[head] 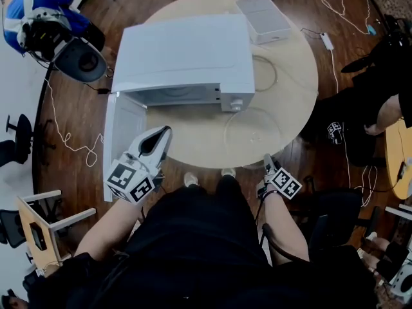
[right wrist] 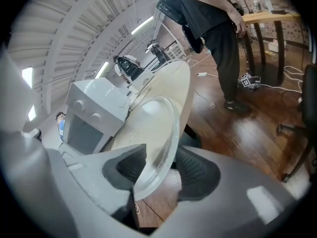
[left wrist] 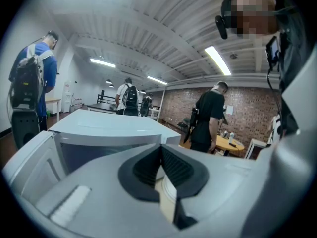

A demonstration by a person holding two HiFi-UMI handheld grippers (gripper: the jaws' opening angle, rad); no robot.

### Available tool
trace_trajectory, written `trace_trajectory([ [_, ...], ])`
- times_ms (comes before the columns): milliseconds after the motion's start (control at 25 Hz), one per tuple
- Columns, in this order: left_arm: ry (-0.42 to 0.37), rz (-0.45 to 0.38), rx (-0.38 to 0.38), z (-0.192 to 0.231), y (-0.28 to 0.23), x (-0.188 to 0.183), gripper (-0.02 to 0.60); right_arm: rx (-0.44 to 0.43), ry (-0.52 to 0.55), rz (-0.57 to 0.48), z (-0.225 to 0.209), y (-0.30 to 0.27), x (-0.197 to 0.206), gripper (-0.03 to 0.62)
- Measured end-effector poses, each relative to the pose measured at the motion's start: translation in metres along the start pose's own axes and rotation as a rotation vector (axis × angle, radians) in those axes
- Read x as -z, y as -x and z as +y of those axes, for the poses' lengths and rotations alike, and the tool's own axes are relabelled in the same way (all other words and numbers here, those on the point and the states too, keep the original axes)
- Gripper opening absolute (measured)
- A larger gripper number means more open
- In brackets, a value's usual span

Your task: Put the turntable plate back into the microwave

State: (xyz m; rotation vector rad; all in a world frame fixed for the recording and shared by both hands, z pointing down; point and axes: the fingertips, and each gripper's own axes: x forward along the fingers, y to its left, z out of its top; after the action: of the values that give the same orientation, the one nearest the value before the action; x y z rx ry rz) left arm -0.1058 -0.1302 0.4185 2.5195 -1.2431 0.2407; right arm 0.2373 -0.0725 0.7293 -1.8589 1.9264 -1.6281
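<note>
The clear glass turntable plate [head: 252, 132] lies flat on the round beige table [head: 293, 89], in front of the white microwave [head: 187, 50]. The microwave's door [head: 122, 134] hangs open toward the table's front left. My right gripper [head: 266, 159] is at the table's front edge. In the right gripper view the plate [right wrist: 153, 128] has its near rim between the jaws of the right gripper [right wrist: 163, 167], which stand apart around it. My left gripper [head: 167, 131] hovers by the open door, its tips together and empty. The left gripper [left wrist: 159, 150] points at the microwave [left wrist: 99, 128].
A white box [head: 262, 18] sits at the back of the table, with a thin cable [head: 265, 73] looped beside the microwave. Stools and a wooden chair [head: 38, 230] stand at the left. A person in black [right wrist: 208, 14] stands by another table, right of mine.
</note>
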Motion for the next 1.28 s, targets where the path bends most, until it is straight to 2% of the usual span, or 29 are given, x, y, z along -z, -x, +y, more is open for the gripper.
trace_trajectory([
  [320, -0.005, 0.014, -0.011, 0.005, 0.003, 0.000, 0.003, -0.074, -0.067, -0.023, 0.009, 0.002, -0.002, 0.136],
  [440, 0.002, 0.010, -0.004, 0.003, 0.002, 0.000, 0.003, -0.114, -0.100, -0.061, 0.016, 0.009, -0.007, 0.113],
  [760, 0.010, -0.008, 0.005, 0.001, 0.005, -0.003, 0.003, -0.256, -0.123, -0.171, 0.066, 0.020, -0.035, 0.059],
  [920, 0.008, -0.021, -0.006, 0.004, 0.011, -0.006, 0.003, -0.269, -0.155, -0.182, 0.075, 0.011, -0.045, 0.055],
  [1280, 0.034, -0.033, -0.076, 0.020, 0.039, 0.002, 0.003, -0.259, -0.217, -0.163, 0.074, -0.009, -0.036, 0.060],
])
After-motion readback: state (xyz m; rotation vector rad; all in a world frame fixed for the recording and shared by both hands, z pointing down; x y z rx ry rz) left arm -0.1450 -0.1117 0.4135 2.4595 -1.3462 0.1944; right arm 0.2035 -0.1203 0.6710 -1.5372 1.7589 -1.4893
